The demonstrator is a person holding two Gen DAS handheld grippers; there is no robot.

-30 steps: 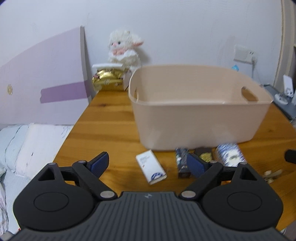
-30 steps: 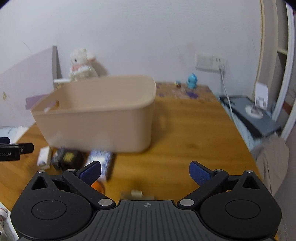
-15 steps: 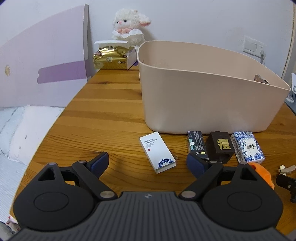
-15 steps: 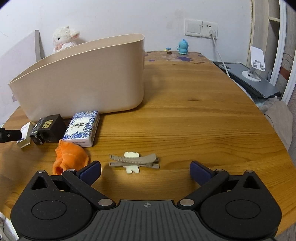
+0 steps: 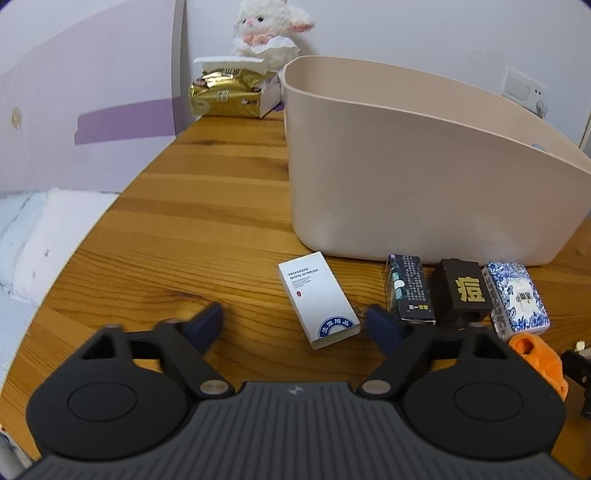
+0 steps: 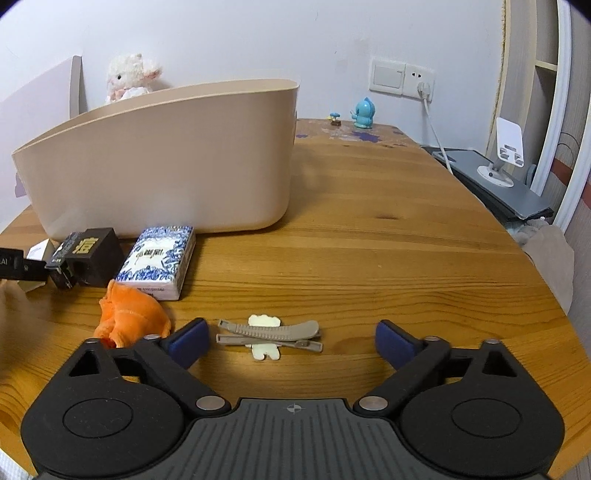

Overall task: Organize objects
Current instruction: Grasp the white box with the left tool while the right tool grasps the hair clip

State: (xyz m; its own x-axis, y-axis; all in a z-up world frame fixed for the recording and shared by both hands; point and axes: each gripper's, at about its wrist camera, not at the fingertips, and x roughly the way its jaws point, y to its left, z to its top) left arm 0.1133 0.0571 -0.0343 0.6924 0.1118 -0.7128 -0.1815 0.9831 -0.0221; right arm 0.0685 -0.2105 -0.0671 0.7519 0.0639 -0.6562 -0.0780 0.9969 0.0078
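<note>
A beige plastic bin point(image 5: 413, 173) point(image 6: 166, 158) stands on the wooden table point(image 6: 369, 236). Along its front lie a white hotel-supplies box point(image 5: 317, 299), a dark printed box point(image 5: 408, 288), a black box with a gold character point(image 5: 463, 290) point(image 6: 94, 251), a blue-and-white tissue pack point(image 5: 515, 297) point(image 6: 159, 260) and an orange cloth point(image 6: 131, 317) point(image 5: 541, 360). My left gripper point(image 5: 295, 325) is open, low over the table, the white box between its fingers' line. My right gripper point(image 6: 291, 341) is open around a grey hair clip point(image 6: 269, 334).
A white plush lamb point(image 5: 266, 33) and a gold tissue pack point(image 5: 229, 94) sit at the table's far left corner. A blue figurine point(image 6: 364, 114) stands by the wall socket point(image 6: 402, 77). A grey laptop with a phone stand point(image 6: 506, 158) lies off the right edge.
Both grippers dropped lower and tilted down toward the table. The left one closed in on the white box, the right one on the hair clip. Both stayed open.
</note>
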